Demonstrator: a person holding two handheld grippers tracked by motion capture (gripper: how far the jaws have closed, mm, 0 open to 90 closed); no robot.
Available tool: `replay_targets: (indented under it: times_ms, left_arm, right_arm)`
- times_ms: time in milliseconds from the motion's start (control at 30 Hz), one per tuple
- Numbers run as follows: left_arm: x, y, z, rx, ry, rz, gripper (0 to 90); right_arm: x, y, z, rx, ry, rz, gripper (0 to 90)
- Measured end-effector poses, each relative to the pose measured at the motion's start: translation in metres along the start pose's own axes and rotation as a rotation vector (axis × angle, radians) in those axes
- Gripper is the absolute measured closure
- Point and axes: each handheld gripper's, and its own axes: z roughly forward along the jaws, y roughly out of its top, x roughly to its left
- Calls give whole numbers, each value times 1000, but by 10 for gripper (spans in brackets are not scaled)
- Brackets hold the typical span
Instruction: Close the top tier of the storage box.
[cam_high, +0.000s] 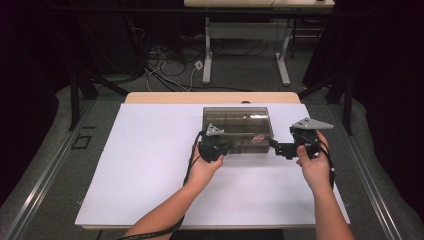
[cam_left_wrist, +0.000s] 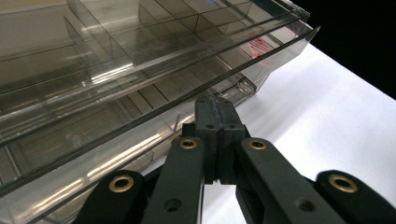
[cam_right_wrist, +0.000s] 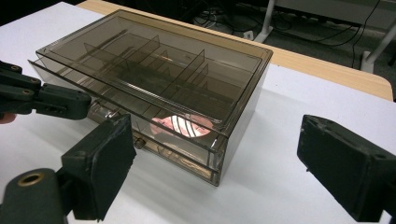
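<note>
A smoke-tinted clear drawer box (cam_high: 237, 121) (cam_right_wrist: 154, 70) with inner dividers stands on the white table top (cam_high: 150, 170). Its upper drawer front (cam_right_wrist: 126, 100) (cam_left_wrist: 140, 119) sticks out slightly from the case. A red and white item (cam_right_wrist: 182, 125) (cam_left_wrist: 261, 46) shows through the plastic near the front right. My left gripper (cam_high: 226, 145) (cam_left_wrist: 215, 106) is shut, its tips just under that drawer's front lip, with nothing visible between the pads. My right gripper (cam_high: 278, 148) (cam_right_wrist: 224, 175) is open, facing the box's front right corner, a short way off it.
A small knob (cam_right_wrist: 138, 142) sits on the lower drawer front. The table's wooden far edge (cam_high: 212, 97) lies behind the box. Beyond it, cables (cam_high: 165, 65) and a white desk frame (cam_high: 207, 55) stand on the floor. Bare white surface surrounds the box.
</note>
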Motion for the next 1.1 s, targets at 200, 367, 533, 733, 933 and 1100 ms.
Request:
replay_targets:
  times_ms: [200, 367, 533, 733, 933, 1100]
  left_arm:
    - [4, 1, 3, -7, 3, -12, 900]
    - [6, 1, 5, -14, 7, -23, 900]
    - [7, 3, 6, -14, 11, -28, 900]
    - [8, 3, 8, -11, 14, -22, 900]
    - [8, 3, 8, -15, 14, -24, 900]
    - [5, 1, 6, -10, 12, -22, 900]
  right_arm:
    - [-1, 0, 0, 3, 0, 6, 110]
    - [-2, -1, 1, 1, 4, 5, 110]
    - [-1, -1, 3, 7, 6, 9, 110]
    - [-3, -1, 3, 2, 9, 6, 110]
    - [-3, -1, 3, 13, 9, 5, 110]
    - [-3, -2, 3, 14, 6, 6, 110]
